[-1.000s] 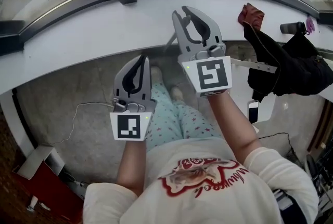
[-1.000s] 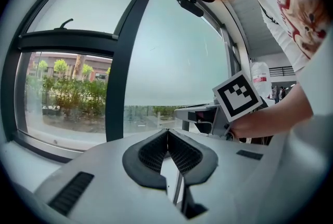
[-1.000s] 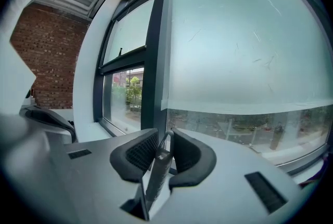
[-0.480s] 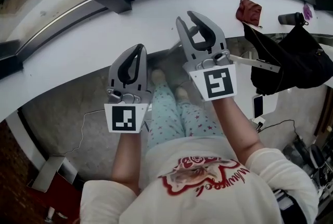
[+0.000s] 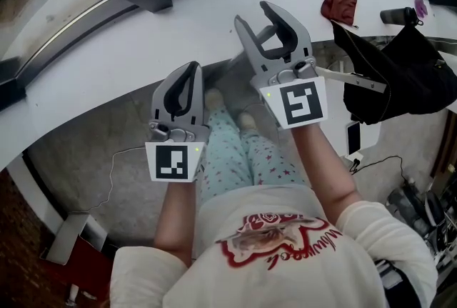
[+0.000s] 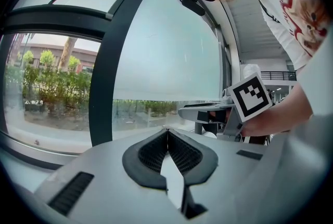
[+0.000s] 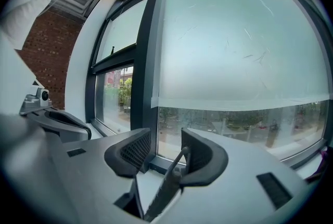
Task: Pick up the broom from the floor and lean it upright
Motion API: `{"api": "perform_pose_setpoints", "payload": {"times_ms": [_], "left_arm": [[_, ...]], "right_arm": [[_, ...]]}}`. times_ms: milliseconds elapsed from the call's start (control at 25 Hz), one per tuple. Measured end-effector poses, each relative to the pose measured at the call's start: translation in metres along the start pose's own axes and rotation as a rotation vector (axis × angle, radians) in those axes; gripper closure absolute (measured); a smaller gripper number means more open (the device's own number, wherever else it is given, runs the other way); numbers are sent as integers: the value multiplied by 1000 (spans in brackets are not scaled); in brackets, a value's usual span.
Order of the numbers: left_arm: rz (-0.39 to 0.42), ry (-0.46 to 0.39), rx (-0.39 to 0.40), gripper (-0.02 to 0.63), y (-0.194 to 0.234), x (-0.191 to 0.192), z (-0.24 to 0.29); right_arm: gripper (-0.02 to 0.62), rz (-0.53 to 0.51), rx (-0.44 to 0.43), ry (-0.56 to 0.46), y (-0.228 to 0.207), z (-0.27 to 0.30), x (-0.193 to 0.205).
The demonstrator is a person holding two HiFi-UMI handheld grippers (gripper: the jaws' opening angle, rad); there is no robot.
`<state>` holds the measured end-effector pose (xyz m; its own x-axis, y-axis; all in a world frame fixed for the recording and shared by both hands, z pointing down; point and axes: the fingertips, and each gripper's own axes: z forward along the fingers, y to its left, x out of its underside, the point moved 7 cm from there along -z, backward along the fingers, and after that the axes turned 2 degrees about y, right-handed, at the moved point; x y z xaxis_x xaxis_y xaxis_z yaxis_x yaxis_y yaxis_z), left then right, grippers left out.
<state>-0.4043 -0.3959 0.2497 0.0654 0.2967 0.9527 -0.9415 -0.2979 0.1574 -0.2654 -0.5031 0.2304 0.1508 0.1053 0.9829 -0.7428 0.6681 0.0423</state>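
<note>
The broom is off the floor [image 5: 86, 135] and stands steeply on end. Its dark handle [image 7: 167, 184] is seen in the right gripper view rising from below through the gap of the right tongs [image 7: 165, 137], with its top end laid against the pad on that view's right. A clear gap is left between the handle and the other pad. These tongs are being spread at this moment, so the handle lies between them without being pinched. In the head view a short grey stretch of the handle [image 5: 261, 34] shows inside the right tongs [image 5: 253, 13], slanted toward the white windowsill [image 5: 143, 49]. The lower end and the bristles are hidden behind the tongs and the person's legs. Whether the handle already rests on the sill cannot be told. The left tongs [image 5: 191, 67] are pressed together with nothing between them [image 6: 167, 132], and are held just beside the right ones, on the side away from the handle. The right hand is thus the nearer by far. The coming move is judged to turn on the lean: if the slant is toward the sill, the tongs can be drawn back along their own line.
</note>
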Motion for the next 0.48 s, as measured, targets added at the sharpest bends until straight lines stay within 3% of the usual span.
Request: {"api": "perform_pose_setpoints", "payload": {"times_ms": [480], "left_arm": [[18, -10, -20, 584, 2, -4, 2]], "right_arm": [[356, -10, 31, 15, -8, -9, 3]]}}
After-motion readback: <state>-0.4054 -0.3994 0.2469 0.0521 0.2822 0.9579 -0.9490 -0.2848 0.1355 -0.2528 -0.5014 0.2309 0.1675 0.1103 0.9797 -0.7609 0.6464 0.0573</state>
